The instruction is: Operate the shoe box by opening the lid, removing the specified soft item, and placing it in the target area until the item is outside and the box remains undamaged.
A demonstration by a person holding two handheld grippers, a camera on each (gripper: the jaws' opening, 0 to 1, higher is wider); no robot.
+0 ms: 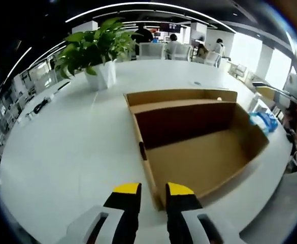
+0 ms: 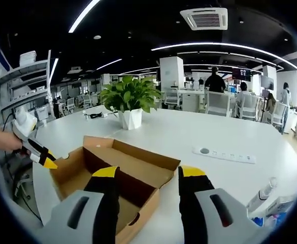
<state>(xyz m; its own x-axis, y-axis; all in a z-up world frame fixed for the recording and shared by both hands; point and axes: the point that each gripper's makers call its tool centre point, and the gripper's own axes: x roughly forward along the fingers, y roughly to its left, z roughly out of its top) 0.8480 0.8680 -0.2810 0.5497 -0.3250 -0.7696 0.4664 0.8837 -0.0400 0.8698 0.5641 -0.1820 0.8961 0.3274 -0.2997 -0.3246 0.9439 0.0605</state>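
The box (image 1: 199, 147) lies open on the white table (image 1: 62, 142) in front of me, plain brown cardboard, with its lid flap folded back flat on the far side in my left gripper view. I see bare cardboard floor and walls inside, and no tears or dents on the parts I can see. In my right gripper view the box (image 2: 123, 170) sits just below and ahead of my jaws, with the flap toward me.

My left gripper (image 1: 153, 189) hangs over the near corner of the box, jaws narrowly parted, with nothing between them. My right gripper (image 2: 149, 173) has its jaws set wide apart, also holding nothing. The left gripper (image 2: 49, 163) shows at the left of the right gripper view, yellow tips near the box's end wall, with a hand (image 2: 1, 138) on it.

A blue item (image 1: 263, 122) lies on the table just beside the box's right end; I cannot tell what it is. A potted plant (image 1: 98, 53) stands beyond the box. A power strip (image 2: 224, 154) lies on the table to the right, well apart from the box, and a bottle (image 2: 262, 194) lies nearer the table edge. People sit at desks far behind.
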